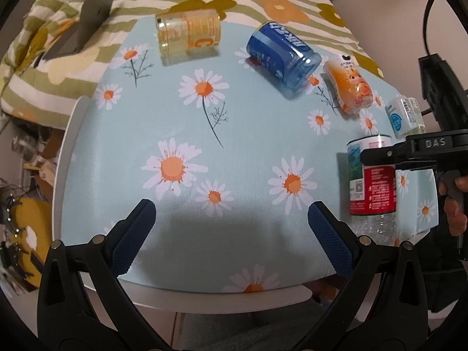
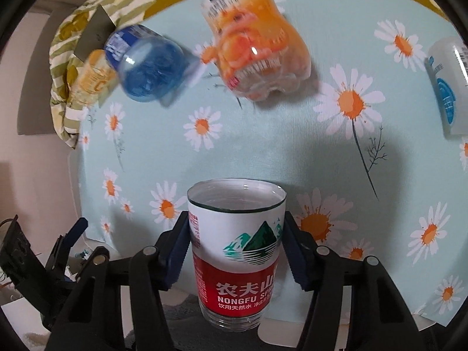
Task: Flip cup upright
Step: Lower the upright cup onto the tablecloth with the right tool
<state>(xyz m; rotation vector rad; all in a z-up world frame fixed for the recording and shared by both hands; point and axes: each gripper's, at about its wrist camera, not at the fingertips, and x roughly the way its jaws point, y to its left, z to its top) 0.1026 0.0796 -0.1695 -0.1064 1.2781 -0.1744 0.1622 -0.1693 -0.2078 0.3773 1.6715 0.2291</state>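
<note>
**Red cup upright in your right jaws**

Your right gripper has its jaws clamped on the red cup, one blue pad on each side of the white band of the label. The cup stands mouth up, its open rim level and its clear base lowest. In the left wrist view the same cup appears at the right edge of the desk, with one black finger of the right gripper crossing its upper part. Whether the base touches the desk or hangs just above it cannot be told from either view.

Your left gripper has its jaws wide apart, holding nothing, over the near edge of the desk, well apart from the cup.

Four other cups lie on their sides on the daisy-print cloth farther back:
- The yellow cup is at the far left, near the quilt.
- The blue cup is to its right, tilted, base toward you.
- The orange cup lies just beside the blue one.
- The pale cup is at the far right, near the desk edge.

In the right wrist view the blue cup and orange cup are blurred.
</note>
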